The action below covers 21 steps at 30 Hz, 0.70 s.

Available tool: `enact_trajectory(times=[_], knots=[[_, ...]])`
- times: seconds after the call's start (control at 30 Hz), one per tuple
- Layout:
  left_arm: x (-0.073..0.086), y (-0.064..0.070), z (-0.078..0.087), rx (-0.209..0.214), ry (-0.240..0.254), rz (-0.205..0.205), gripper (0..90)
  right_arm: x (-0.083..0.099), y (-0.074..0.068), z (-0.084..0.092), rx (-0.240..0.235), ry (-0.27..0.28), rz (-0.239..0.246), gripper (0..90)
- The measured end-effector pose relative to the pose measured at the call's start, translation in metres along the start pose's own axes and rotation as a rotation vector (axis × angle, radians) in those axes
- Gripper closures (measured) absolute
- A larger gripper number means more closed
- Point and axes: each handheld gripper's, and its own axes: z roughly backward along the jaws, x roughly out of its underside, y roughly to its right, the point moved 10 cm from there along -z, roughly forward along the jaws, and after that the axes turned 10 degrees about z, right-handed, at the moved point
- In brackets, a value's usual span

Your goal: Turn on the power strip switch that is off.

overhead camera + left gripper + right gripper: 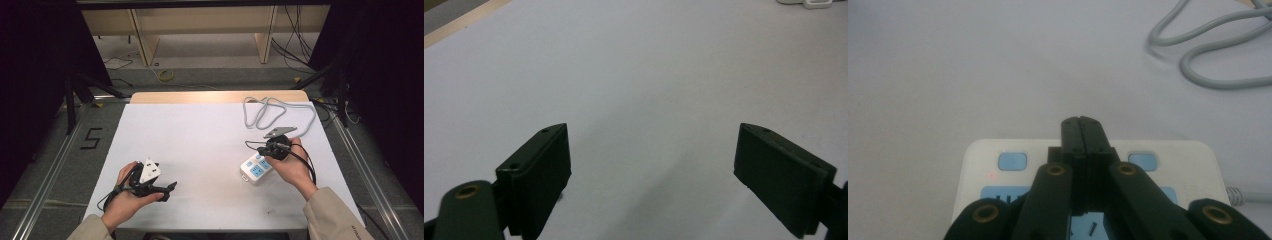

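A white power strip (256, 169) with blue sockets lies on the right of the white table (200, 135). Its grey cord (274, 113) loops away behind it. My right gripper (262, 149) sits directly over the strip, its jaws pressed together with nothing between them. In the right gripper view the shut gripper (1081, 131) reaches to the far edge of the strip (988, 155), between two blue buttons (1012, 161). Whether it touches the strip I cannot tell. My left gripper (169, 191) rests low at the front left, open and empty (654, 165).
The grey cord (1208, 55) curls on the table beyond the strip. A wooden edge (220, 96) borders the table at the back. Metal rails (50, 165) run along both sides. The strip's end (809, 3) lies far off in the left gripper view.
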Motion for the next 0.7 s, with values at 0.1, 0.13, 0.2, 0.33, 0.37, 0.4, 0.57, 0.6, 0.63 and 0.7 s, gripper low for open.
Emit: enact_trajectory(times=[0.1,0.13,0.2,0.33,0.37,0.4,0.57,0.6,0.63,0.7], knots=[[0.0,0.0,0.0,0.0,0.003,0.006,14.6,0.0,0.001,-0.002,0.0,-0.007,0.001,90.0],[0.0,0.0,0.0,0.0,0.002,0.006,14.6,0.0,0.001,-0.002,-0.001,-0.01,0.0,90.0],[0.0,0.0,0.0,0.001,0.001,0.002,14.6,0.0,0.001,-0.003,0.0,-0.014,-0.002,90.0],[0.0,0.0,0.0,0.001,0.002,0.002,14.7,0.0,0.002,-0.005,0.0,-0.02,-0.002,90.0],[0.0,0.0,0.0,0.0,0.002,0.005,14.7,0.0,0.002,-0.005,-0.002,-0.021,-0.003,90.0],[0.0,0.0,0.0,0.0,0.002,0.005,14.7,0.0,0.002,-0.006,-0.003,-0.022,-0.004,90.0],[0.0,0.0,0.0,0.001,0.002,0.0,14.7,0.001,0.003,-0.009,-0.004,-0.034,-0.003,90.0],[0.0,0.0,0.0,0.001,0.002,0.0,14.7,0.001,0.003,-0.009,-0.003,-0.036,-0.001,90.0],[0.0,0.0,0.0,0.001,0.002,0.0,14.7,0.001,0.003,-0.01,-0.003,-0.037,-0.003,90.0],[0.0,0.0,0.0,0.001,0.002,0.0,14.7,0.001,0.004,-0.011,-0.003,-0.042,-0.005,90.0]])
